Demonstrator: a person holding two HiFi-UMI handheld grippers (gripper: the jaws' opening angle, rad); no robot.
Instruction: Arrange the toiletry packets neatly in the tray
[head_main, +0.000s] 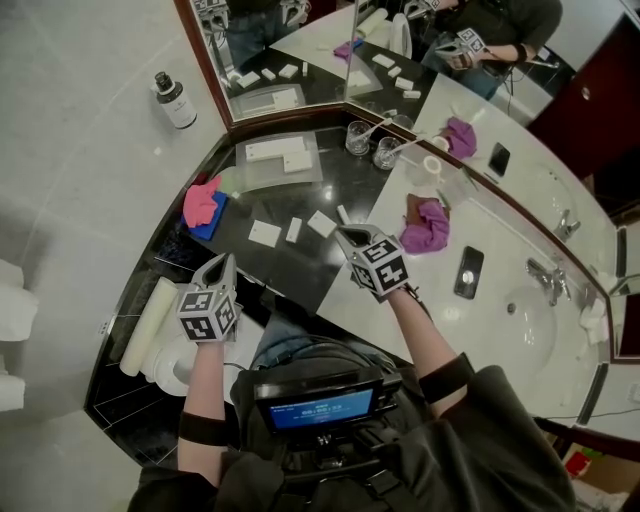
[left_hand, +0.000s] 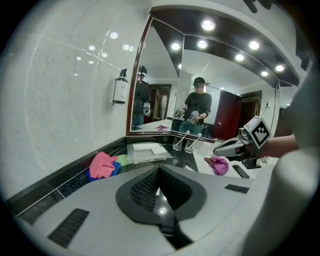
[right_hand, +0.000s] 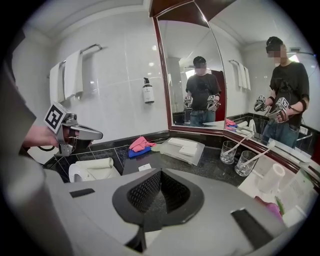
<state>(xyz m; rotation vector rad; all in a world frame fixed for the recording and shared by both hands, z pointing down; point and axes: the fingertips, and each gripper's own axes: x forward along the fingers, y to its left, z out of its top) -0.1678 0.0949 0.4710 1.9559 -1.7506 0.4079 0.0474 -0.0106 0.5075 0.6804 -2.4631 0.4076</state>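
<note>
A clear tray (head_main: 262, 177) holding two white packets (head_main: 277, 150) sits at the back of the black counter, below the mirror. Several white toiletry packets lie loose nearer me: a square one (head_main: 264, 233), a thin one (head_main: 293, 230) and another (head_main: 321, 223). My left gripper (head_main: 222, 263) hovers shut and empty above the counter's near left edge. My right gripper (head_main: 346, 234) is shut and empty just right of the loose packets. The tray (right_hand: 198, 157) and one packet (right_hand: 145, 167) appear beyond the closed jaws in the right gripper view. The left gripper view looks toward the tray (left_hand: 142, 156).
A pink cloth on a blue one (head_main: 203, 204) lies left of the tray. Two glasses (head_main: 358, 137) stand to its right. A purple cloth (head_main: 425, 226), a phone (head_main: 468, 272) and a sink (head_main: 530, 318) occupy the white counter. A rolled towel (head_main: 148, 325) lies at the left.
</note>
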